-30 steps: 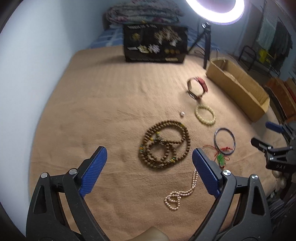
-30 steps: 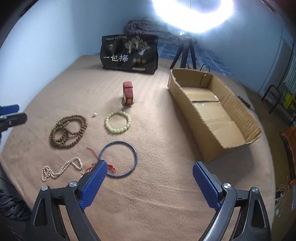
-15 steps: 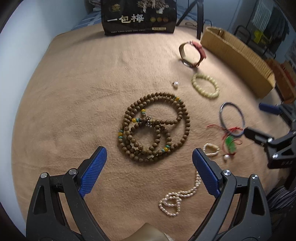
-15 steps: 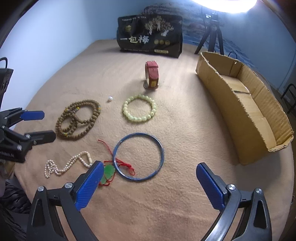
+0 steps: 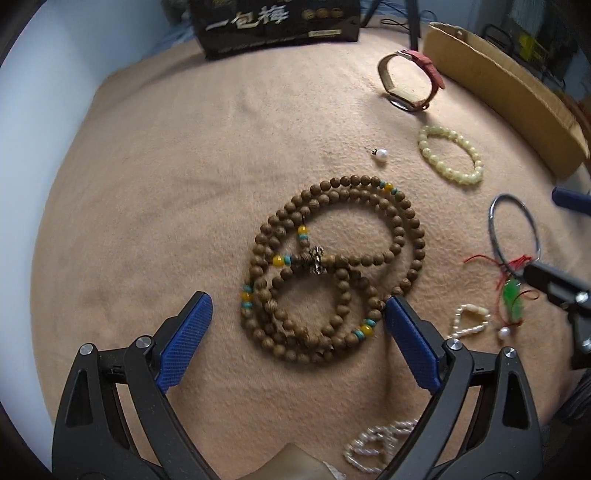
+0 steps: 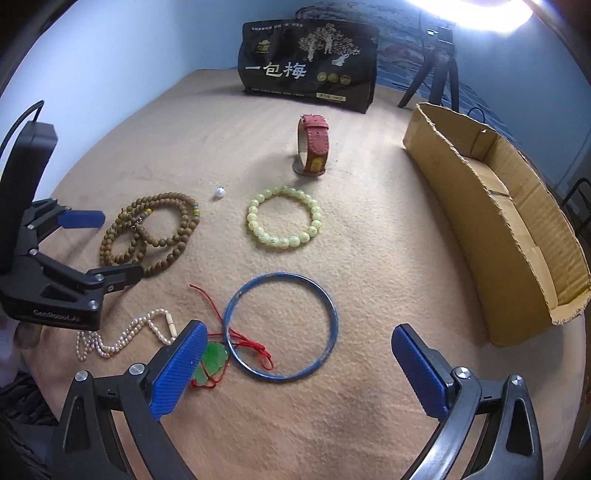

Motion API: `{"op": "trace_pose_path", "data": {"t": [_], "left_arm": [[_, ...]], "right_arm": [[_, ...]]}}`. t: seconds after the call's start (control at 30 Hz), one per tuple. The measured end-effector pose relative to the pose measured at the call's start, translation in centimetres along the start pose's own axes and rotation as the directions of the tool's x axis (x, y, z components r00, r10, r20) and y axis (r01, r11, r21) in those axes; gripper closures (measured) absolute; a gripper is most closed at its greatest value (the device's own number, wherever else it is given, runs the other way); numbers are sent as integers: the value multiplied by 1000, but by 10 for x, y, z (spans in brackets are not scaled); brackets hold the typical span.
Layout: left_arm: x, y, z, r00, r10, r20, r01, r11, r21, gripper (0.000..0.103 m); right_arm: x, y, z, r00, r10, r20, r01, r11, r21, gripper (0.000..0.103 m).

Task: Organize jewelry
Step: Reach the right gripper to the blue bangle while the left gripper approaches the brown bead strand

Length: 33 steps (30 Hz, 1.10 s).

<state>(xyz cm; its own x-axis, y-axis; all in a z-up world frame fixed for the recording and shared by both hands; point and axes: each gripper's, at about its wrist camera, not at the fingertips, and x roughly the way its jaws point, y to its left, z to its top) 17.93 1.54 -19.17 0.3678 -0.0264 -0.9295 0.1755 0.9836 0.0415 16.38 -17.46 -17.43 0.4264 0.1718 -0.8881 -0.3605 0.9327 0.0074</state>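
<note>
Moved: left gripper (image 5: 295, 332) closer over wooden beads (image 5: 332, 269)
Grippers: both apart, empty; right gripper (image 6: 295, 363) over bangle (image 6: 280, 326)
Progress: cardboard box (image 6: 491, 221) empty, all jewelry left

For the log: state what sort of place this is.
Probably a bedroom used for filming: jewelry lies on a tan blanket, with a ring light on a tripod and a blue wall behind.

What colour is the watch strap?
Red leather on the watch, with a tan inner lining; clearest in the right wrist view.
</note>
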Motion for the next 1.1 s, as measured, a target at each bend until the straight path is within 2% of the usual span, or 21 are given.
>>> {"op": "trace_pose_path", "data": {"t": [0.07,0.17,0.23,0.33,0.53,0.63,0.8,1.1], "left_arm": [[-11,-1,-2,998,-53,21,53,999,-12,7],[-16,-15,-4,999,-20,44,17,997,74,7],[-8,-22,-3,1000,4,25,-7,995,102,7],[6,-26,-2,999,54,5,-55,992,116,7],[16,-10,20,993,109,41,-112,990,82,3],[24,2,29,997,79,17,-80,996,50,3],[44,24,47,999,-27,-34,26,1000,-16,1],[55,27,63,999,-39,-8,39,999,-20,1]], "right_arm": [[1,0,1,1000,1,-1,-1,1000,2,2],[1,-2,3,1000,-1,3,1,1000,12,2],[2,-3,4,1000,-9,7,9,1000,12,2],[4,-3,5,1000,-12,5,12,1000,17,2],[5,2,5,1000,-13,5,13,1000,-9,2],[8,4,5,1000,-8,-2,8,1000,-13,0],[18,4,9,999,6,-37,-7,1000,-11,0],[36,2,14,996,15,-89,-13,1000,14,0]]}}
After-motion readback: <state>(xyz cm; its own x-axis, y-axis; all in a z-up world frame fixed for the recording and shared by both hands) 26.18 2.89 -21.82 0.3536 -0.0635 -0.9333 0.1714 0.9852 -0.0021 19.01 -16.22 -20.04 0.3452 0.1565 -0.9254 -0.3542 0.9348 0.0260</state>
